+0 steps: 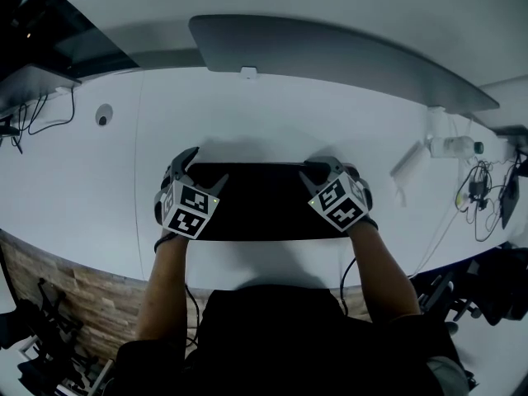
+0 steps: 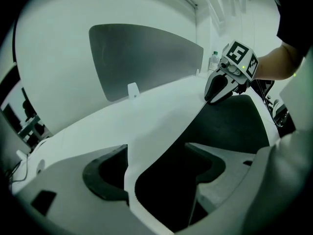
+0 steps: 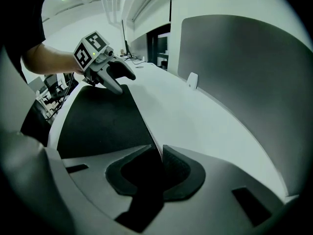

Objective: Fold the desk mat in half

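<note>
Black desk mat (image 1: 264, 205) looks unfolded | your left fingers (image 2: 102, 177) released astride its edge, right fingers (image 3: 183, 173) grasping it | next: clench left, lift both.

Even, cool overhead light; soft shadows; strong fisheye bending and dark vignetted corners

- The person's left claw (image 1: 200, 165), grey plastic with a black-and-white marker cube (image 1: 191, 209) on top, points forward and steeply down. Its jaws stand wide apart, and the edge of a flat black desk mat (image 1: 264, 200) lies between them, unpressed.
- The matching right claw (image 1: 324, 170) tilts down likewise. Its jaws are nearly together, pinching the same mat edge.
- The bare left forearm (image 1: 165, 279) and right forearm (image 1: 379, 266) reach forward, roughly parallel.
</note>
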`<state>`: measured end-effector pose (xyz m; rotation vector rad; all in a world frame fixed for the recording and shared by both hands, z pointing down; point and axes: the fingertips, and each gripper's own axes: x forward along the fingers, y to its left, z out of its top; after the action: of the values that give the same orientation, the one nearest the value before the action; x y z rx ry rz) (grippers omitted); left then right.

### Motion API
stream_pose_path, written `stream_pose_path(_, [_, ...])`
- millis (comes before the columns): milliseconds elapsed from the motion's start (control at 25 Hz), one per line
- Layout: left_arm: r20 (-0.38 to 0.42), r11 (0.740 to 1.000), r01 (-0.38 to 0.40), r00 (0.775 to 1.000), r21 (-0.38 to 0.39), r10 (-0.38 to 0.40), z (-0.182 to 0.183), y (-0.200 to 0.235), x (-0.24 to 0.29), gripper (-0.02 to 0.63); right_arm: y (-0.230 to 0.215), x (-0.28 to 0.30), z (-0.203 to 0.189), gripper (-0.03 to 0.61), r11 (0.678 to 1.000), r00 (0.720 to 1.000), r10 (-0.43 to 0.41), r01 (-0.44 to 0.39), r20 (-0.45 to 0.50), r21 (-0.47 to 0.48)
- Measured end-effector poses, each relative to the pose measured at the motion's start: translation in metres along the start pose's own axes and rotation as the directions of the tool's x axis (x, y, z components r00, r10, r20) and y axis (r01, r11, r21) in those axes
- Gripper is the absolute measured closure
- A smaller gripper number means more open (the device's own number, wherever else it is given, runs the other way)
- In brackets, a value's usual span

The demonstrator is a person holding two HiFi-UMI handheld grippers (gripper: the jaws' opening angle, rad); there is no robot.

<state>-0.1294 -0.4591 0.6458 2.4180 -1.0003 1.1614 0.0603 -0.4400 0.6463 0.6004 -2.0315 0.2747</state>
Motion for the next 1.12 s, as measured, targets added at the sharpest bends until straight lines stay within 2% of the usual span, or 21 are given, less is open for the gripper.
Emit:
stream_pose_path(120, [0.039, 1.0, -0.022, 0.999, -0.016, 0.022, 0.004, 0.006, -0.013, 0.268, -0.002, -0.01, 0.007, 0.499, 1.0, 0.999, -0.031, 0.031, 0.023, 0.007])
stream_pose_path(320, [0.122, 0.997, -0.026, 0.992, -0.076, 0.035, 0.02, 0.006, -0.053, 0.268, 0.001, -0.04, 0.039, 0.497, 0.996, 0.988, -0.08, 0.075, 0.129, 0.043])
stream_pose_path(440, [0.202, 0.991, 0.003, 0.979, -0.134, 0.024, 0.027, -0.002, -0.079, 0.268, 0.013, -0.059, 0.058, 0.546, 0.993, 0.974, -0.115, 0.108, 0.196, 0.046])
stream_pose_path(640, [0.303, 0.983, 0.033, 0.953, -0.181, 0.024, 0.025, -0.015, -0.125, 0.272, 0.048, -0.088, 0.079, 0.571, 0.988, 0.946, -0.15, 0.135, 0.289, 0.072])
stream_pose_path(720, [0.337, 0.981, 0.041, 0.941, -0.19, 0.026, 0.023, -0.021, -0.145, 0.303, 0.067, -0.1, 0.082, 0.575, 0.988, 0.941, -0.153, 0.135, 0.301, 0.08])
stream_pose_path(840, [0.392, 0.982, 0.024, 0.919, -0.187, 0.052, 0.019, -0.029, -0.18, 0.447, 0.097, -0.121, 0.082, 0.575, 0.986, 0.939, -0.164, 0.148, 0.303, 0.074])
stream_pose_path(880, [0.406, 0.984, 0.014, 0.912, -0.179, 0.061, 0.017, -0.032, -0.191, 0.478, 0.106, -0.129, 0.082, 0.575, 0.985, 0.937, -0.172, 0.158, 0.304, 0.072])
stream_pose_path(1040, [0.443, 0.991, 0.025, 0.896, -0.133, 0.037, 0.01, -0.052, -0.223, 0.502, 0.137, -0.16, 0.08, 0.575, 0.977, 0.922, -0.212, 0.189, 0.324, 0.101])
stream_pose_path(1120, [0.466, 0.992, 0.042, 0.885, -0.115, 0.017, 0.009, -0.065, -0.236, 0.536, 0.152, -0.178, 0.08, 0.575, 0.971, 0.91, -0.231, 0.196, 0.345, 0.133])
